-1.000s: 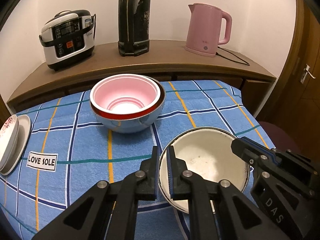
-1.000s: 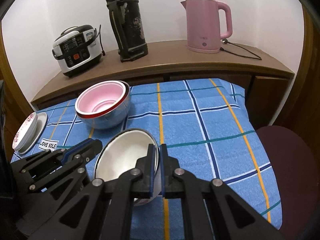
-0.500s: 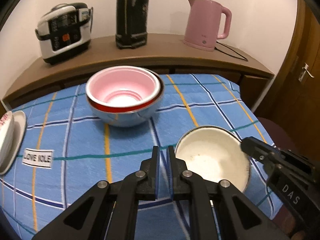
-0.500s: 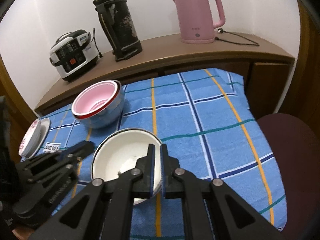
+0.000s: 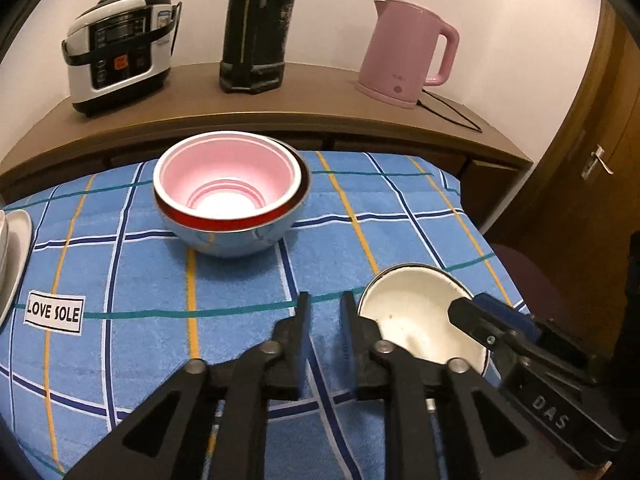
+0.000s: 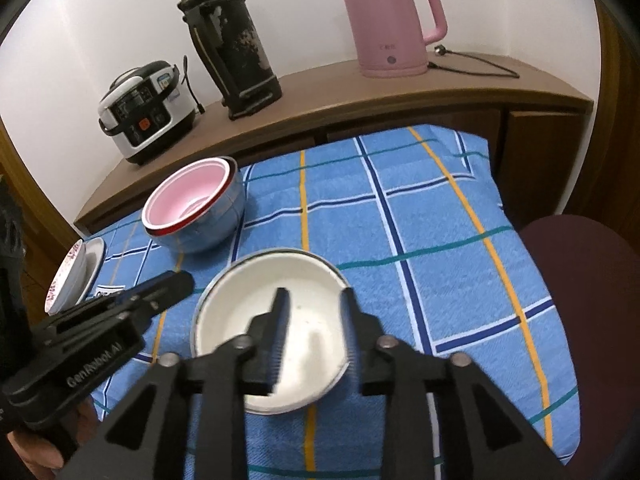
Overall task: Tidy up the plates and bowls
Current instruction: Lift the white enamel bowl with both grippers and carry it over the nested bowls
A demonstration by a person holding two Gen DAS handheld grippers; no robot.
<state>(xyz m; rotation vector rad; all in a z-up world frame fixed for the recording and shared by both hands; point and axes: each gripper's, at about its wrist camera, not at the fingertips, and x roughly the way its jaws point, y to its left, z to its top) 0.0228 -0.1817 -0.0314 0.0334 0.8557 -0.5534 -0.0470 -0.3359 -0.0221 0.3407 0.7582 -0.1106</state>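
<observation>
A white enamel bowl (image 5: 416, 316) (image 6: 264, 320) rests upright on the blue checked cloth near the front edge. My left gripper (image 5: 325, 312) (image 6: 176, 282) is just beside the bowl's left rim. Its jaws are opening, with only cloth between them. My right gripper (image 6: 314, 304) (image 5: 476, 310) straddles the bowl's right rim, one finger inside and one outside. Its jaws are opening too, and the pads stand off the rim. Farther back stands a nest of bowls (image 5: 228, 196) (image 6: 192, 208), pink inside red inside steel. A stack of plates (image 5: 12, 248) (image 6: 72, 280) lies at the far left.
A wooden shelf (image 5: 320, 96) behind the table carries a rice cooker (image 5: 120, 48), a tall black flask (image 5: 256, 24) and a pink kettle (image 5: 404, 48) with its cord. A dark red chair seat (image 6: 592, 280) is at the right. A "LOVE SOLE" label (image 5: 54, 312) lies on the cloth.
Both grippers were shut and now stand parted. The white bowl has shifted toward the front right in the left wrist view and sits lower under the right gripper.
</observation>
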